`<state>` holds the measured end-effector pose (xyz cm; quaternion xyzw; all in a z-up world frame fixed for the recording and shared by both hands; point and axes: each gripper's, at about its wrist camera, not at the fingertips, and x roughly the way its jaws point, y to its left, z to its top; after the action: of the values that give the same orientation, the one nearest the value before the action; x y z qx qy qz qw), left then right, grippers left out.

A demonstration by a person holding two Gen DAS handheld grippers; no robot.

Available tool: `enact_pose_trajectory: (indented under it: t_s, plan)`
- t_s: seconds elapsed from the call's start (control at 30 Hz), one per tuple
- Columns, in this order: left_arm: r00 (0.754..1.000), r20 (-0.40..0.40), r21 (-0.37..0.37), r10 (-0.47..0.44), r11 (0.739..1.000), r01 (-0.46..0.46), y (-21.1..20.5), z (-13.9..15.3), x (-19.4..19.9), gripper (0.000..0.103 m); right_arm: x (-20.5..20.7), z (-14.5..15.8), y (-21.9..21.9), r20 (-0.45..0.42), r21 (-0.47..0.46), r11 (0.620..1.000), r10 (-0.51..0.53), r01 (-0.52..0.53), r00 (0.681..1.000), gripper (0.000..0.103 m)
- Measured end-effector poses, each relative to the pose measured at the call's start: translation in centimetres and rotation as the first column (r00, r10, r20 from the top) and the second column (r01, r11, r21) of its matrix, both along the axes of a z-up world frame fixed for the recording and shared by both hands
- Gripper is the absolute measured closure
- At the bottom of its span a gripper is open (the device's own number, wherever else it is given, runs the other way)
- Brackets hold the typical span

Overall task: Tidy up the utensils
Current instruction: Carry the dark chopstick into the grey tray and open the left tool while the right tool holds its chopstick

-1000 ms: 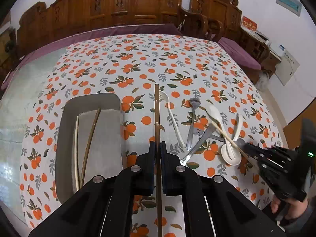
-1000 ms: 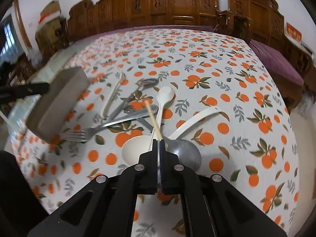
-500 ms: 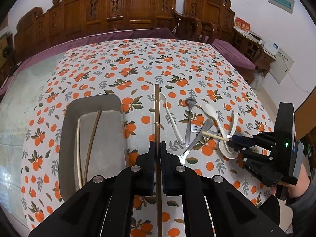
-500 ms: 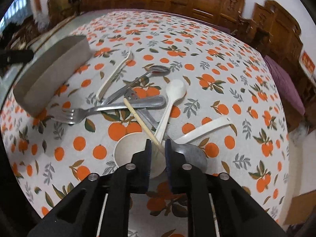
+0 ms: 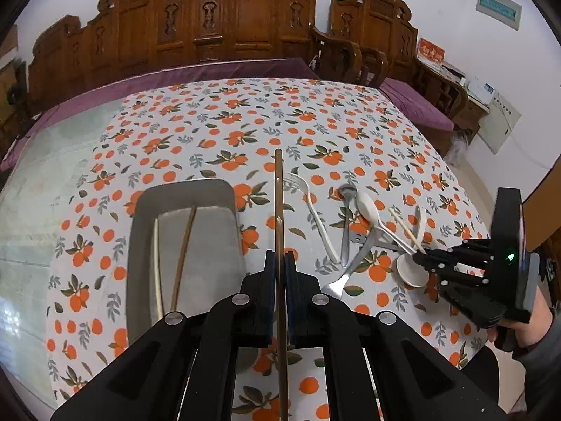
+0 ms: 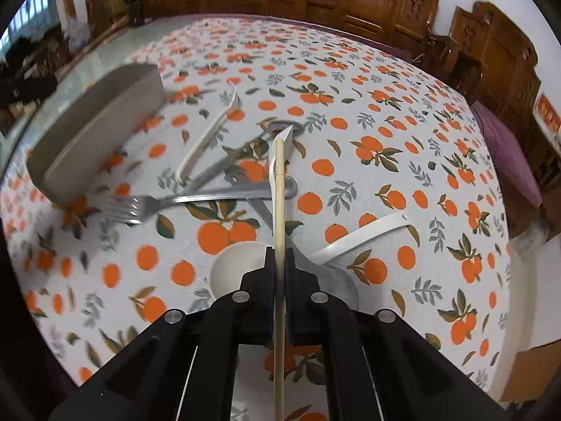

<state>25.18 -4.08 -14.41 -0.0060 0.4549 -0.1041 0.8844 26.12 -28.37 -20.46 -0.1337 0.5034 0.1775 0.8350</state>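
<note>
Your left claw [image 5: 279, 263] clamps a dark brown wooden chopstick [image 5: 278, 203] lengthwise; the grey rectangular tray [image 5: 182, 189] lies just left, probably parallel. Your right claw [image 6: 279, 263] clamps a pale bamboo chopstick [image 6: 279, 193].

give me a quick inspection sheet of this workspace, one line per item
surface: table under an orange-print cloth
job's things: grey tray holding one pale and one dark chopstick; forks and spoons piled on the cloth right of it
clutter: nothing seen
grippers: left gripper shut on a dark chopstick; right gripper shut on a pale chopstick above the pile
cables: nothing seen
surroundings: carved wooden bench behind the table, purple cushion, white wall
</note>
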Motion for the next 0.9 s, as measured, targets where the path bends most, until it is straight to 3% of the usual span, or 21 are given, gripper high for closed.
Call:
enact_pose_trajectory:
  t_s: [0.13, 0.43, 0.9]
  plan:
    - [1.0, 0.013, 0.006, 0.007, 1.0, -0.008, 1.3, 0.5, 0.3, 0.099, 0.0, 2.1, -0.1, 0.017, 0.086, 0.996, -0.023, 0.022, 1.0, 0.097]
    - [0.999, 0.011, 0.018, 0.046, 0.999, -0.046, 5.3, 0.3, 1.9, 0.099, 0.5, 5.7, 1.7, 0.054, 0.182, 0.983, -0.034, 0.023, 0.998, 0.097]
    - [0.992, -0.09, 0.025, 0.09, 0.996, -0.088, 8.3, -5.9, 6.3, 0.098, 2.2, 8.9, 10.2, 0.095, 0.356, 0.934, -0.003, -0.031, 0.995, 0.097]
